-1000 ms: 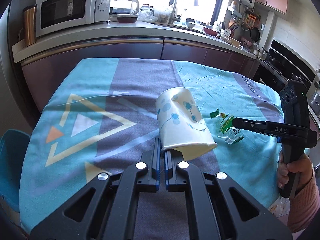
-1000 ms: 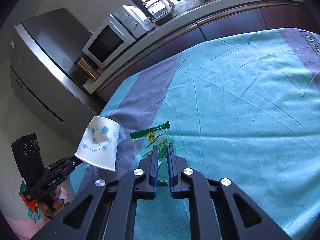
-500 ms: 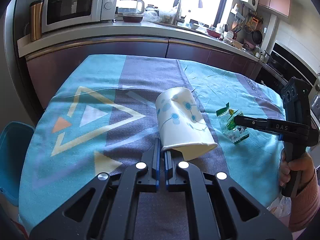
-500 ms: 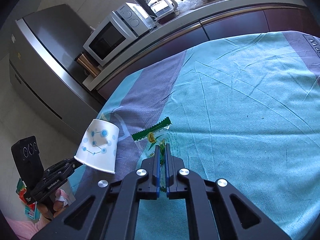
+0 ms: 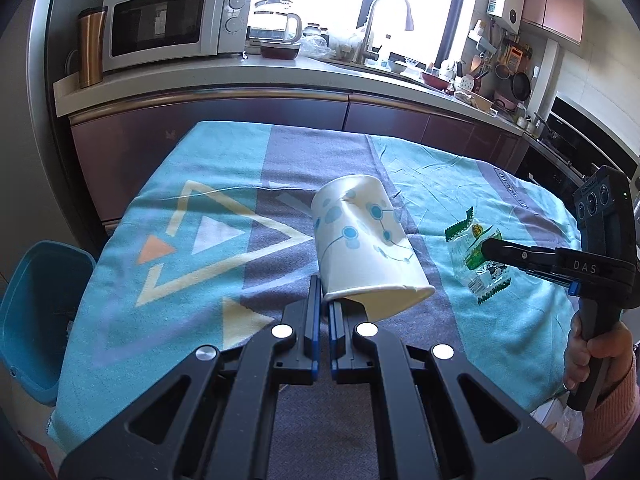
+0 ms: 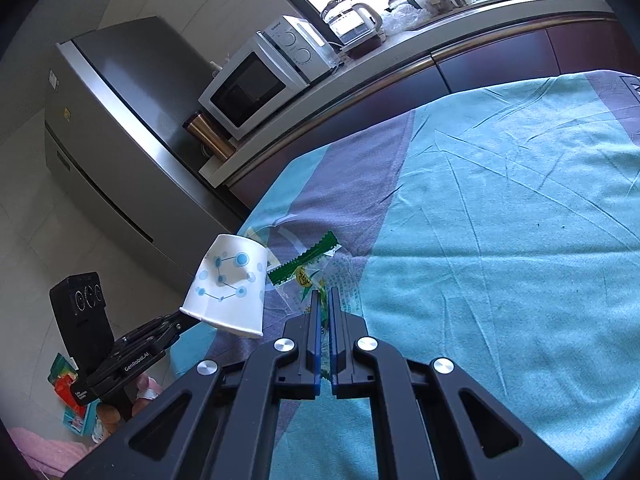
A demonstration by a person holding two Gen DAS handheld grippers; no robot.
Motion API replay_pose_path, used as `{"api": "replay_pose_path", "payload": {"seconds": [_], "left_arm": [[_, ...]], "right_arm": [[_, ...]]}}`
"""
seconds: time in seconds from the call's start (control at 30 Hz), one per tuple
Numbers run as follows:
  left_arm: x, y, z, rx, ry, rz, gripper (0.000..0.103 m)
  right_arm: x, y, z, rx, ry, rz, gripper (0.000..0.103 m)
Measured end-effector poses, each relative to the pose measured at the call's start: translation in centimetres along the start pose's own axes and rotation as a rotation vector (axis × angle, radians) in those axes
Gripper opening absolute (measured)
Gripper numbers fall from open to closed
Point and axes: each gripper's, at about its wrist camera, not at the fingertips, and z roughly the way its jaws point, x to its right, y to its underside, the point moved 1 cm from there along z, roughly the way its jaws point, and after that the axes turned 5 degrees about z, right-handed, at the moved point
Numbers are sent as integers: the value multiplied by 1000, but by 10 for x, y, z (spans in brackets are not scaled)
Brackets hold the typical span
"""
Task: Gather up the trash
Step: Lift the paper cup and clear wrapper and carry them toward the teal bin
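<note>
My left gripper [image 5: 324, 300] is shut on the rim of a dented white paper cup [image 5: 362, 242] with blue dots and holds it above the table, mouth toward me. The cup also shows in the right wrist view [image 6: 230, 286], held by the left gripper [image 6: 180, 320]. My right gripper [image 6: 325, 300] is shut on a clear plastic wrapper [image 6: 320, 268] with green serrated ends, lifted off the cloth. In the left wrist view the right gripper [image 5: 486, 248] holds the wrapper [image 5: 474, 258] to the right of the cup.
A teal and grey tablecloth [image 5: 208, 248] covers the table. A blue bin [image 5: 36, 320] stands on the floor left of the table. A counter with a microwave [image 5: 168, 28] and a kettle [image 5: 276, 24] runs behind. A fridge [image 6: 120, 140] stands at the left.
The right gripper has shut on the wrapper and lifted it off the cloth. The left gripper has risen with the cup, still gripped.
</note>
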Motion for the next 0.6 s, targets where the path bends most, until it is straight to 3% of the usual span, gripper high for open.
{"api": "replay_pose_path", "payload": {"seconds": [0.6], "left_arm": [[-27,12,-29,29,-47,-44,4]], "right_arm": [[-34,12,19,-29,-72,-30,2]]}}
